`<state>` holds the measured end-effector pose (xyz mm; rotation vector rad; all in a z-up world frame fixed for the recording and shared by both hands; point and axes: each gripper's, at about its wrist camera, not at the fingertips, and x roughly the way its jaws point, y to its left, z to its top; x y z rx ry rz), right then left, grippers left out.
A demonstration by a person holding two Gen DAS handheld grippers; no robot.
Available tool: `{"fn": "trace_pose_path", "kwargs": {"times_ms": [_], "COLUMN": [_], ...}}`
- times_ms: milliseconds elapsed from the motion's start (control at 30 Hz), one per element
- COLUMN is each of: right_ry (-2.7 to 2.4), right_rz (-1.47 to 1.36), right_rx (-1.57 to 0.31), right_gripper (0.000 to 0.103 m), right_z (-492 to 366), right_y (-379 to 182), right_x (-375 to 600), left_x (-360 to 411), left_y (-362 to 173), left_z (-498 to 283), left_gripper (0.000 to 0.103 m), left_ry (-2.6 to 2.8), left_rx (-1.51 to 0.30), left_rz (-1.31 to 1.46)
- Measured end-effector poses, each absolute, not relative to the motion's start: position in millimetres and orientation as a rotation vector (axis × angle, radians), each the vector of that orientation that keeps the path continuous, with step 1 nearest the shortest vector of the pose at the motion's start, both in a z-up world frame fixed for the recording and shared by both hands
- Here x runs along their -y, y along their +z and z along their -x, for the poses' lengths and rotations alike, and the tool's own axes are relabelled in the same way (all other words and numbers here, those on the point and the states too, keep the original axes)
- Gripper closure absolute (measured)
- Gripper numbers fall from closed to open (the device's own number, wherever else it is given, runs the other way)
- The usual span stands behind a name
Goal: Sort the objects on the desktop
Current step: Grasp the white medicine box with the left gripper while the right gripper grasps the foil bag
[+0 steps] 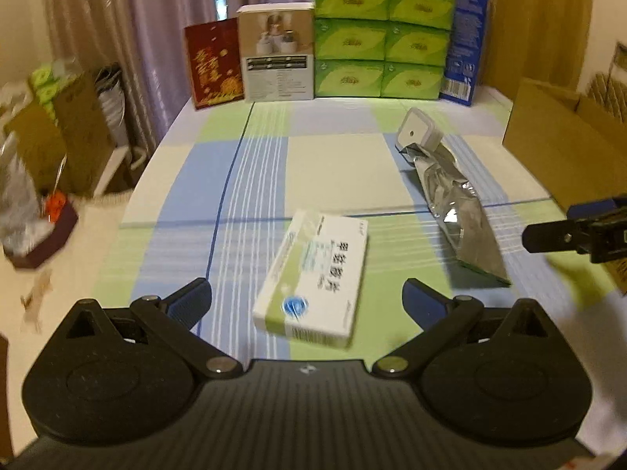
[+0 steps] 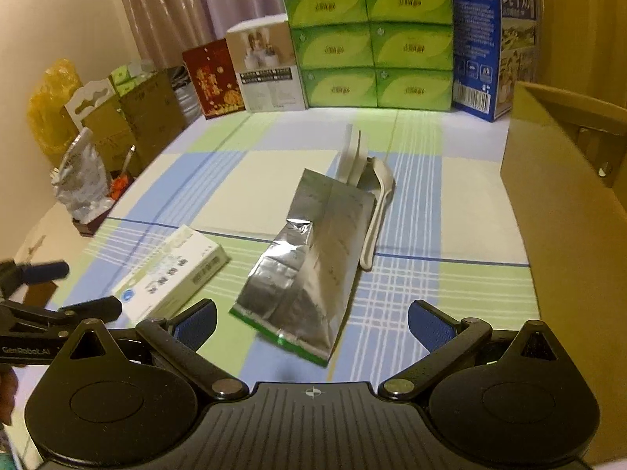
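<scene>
Both tools are spread wide and empty: from the left wrist, the left hand-held gripper (image 1: 307, 301) frames the medicine box (image 1: 313, 278) near the desk's (image 1: 333, 164) front edge, ready to close, while from the right wrist, the right hand-held gripper (image 2: 312, 323) faces the foil pouch (image 2: 309, 262) mid-desk, calling for advance.

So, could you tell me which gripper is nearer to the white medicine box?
Left. The left gripper is open with the white medicine box lying between its fingers. The right gripper is open over the silver foil pouch beside it.
</scene>
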<state>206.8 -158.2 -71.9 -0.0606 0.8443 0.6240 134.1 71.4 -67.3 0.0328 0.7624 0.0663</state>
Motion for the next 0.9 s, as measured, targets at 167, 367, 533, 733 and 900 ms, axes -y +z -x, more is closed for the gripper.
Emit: {"fn": "trace_pose_path", "kwargs": {"times_ms": [167, 367, 533, 733, 900], "right_ry": [0.625, 0.624, 0.613, 0.608, 0.604], "right_rz": [0.037, 0.011, -0.026, -0.021, 0.021], "right_rx": [-0.876, -0.918, -0.966, -0.966, -0.959], "right_gripper": [0.002, 0.002, 0.002, 0.011, 0.027], "right_z": [-225, -246, -258, -264, -260], "right_y": [-91, -109, -120, -126, -124], "right_x": [146, 134, 129, 122, 117], "left_x": [-74, -88, -93, -93, -89], "left_y": [-88, -105, -113, -118, -122], "left_z": [-156, -171, -177, -183, -185], "left_gripper": [0.001, 0.004, 0.009, 0.014, 0.027], "left_ry": [0.029, 0.013, 0.014, 0.018, 0.031], "left_rx": [-0.808, -0.849, -0.869, -0.873, -0.887], "left_rz": [-0.111, -0.032, 0.008, 0.021, 0.017]}}
